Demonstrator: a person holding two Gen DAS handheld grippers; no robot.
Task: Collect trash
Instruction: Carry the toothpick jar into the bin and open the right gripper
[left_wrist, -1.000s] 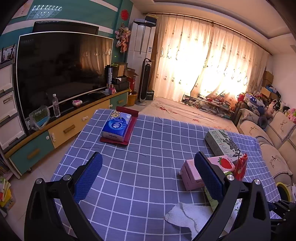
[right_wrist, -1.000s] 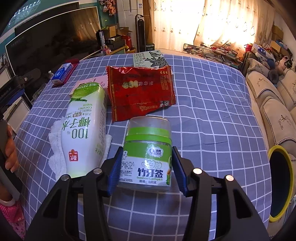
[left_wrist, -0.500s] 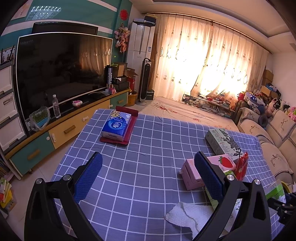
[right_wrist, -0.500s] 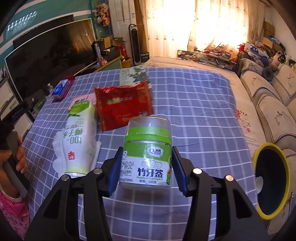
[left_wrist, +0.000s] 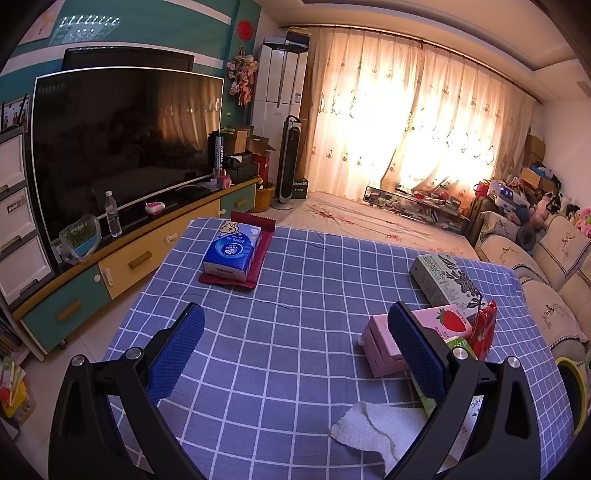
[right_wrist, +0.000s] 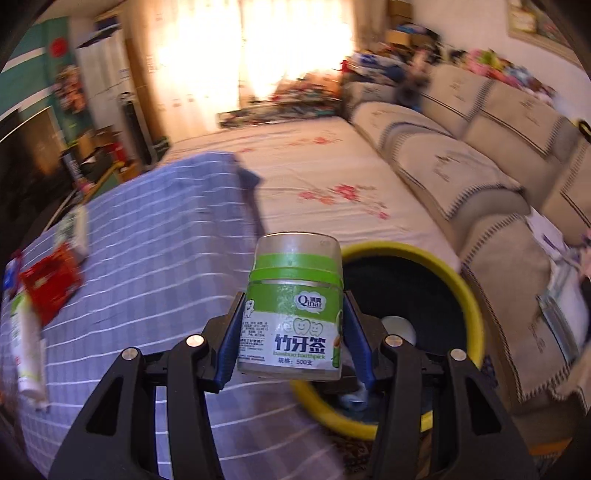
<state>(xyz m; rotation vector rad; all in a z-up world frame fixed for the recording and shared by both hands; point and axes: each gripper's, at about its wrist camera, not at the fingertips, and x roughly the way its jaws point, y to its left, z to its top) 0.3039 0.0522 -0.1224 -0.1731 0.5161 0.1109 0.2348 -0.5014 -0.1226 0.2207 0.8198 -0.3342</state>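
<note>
The right tool (right_wrist: 293, 341) is clenching a toothpick jar (right_wrist: 293, 308) by its lower, labelled half, one blue pad on each side, and is carrying it upright off the counter's right edge, in front of the yellow-rimmed bin (right_wrist: 469, 302) that stands on the floor between counter and sofa (right_wrist: 461, 177). The jar is looking like a light, stiff plastic cylinder with a smooth, likely slippery wall; the straight label band is probably the safest place to grip, since the green screw lid above is stepped and the pads could slide off it. Dropped into the bin it should be surviving, though the lid might be popping loose.

The left tool (left_wrist: 295, 350) is hanging released over the counter's near edge, jaws wide apart and holding nothing, with a white paper towel (left_wrist: 373, 428) and a pink strawberry carton (left_wrist: 424, 332) lying near its right finger.

Compared with a second ago, the jar is no longer sitting above the checked cloth (right_wrist: 147, 258) beside the red snack bag (right_wrist: 51, 280) and the white bottle (right_wrist: 26, 354); the right tool has been swinging rightward, so the bin is now filling the view behind the jar. The left tool's view is staying practically unchanged.
</note>
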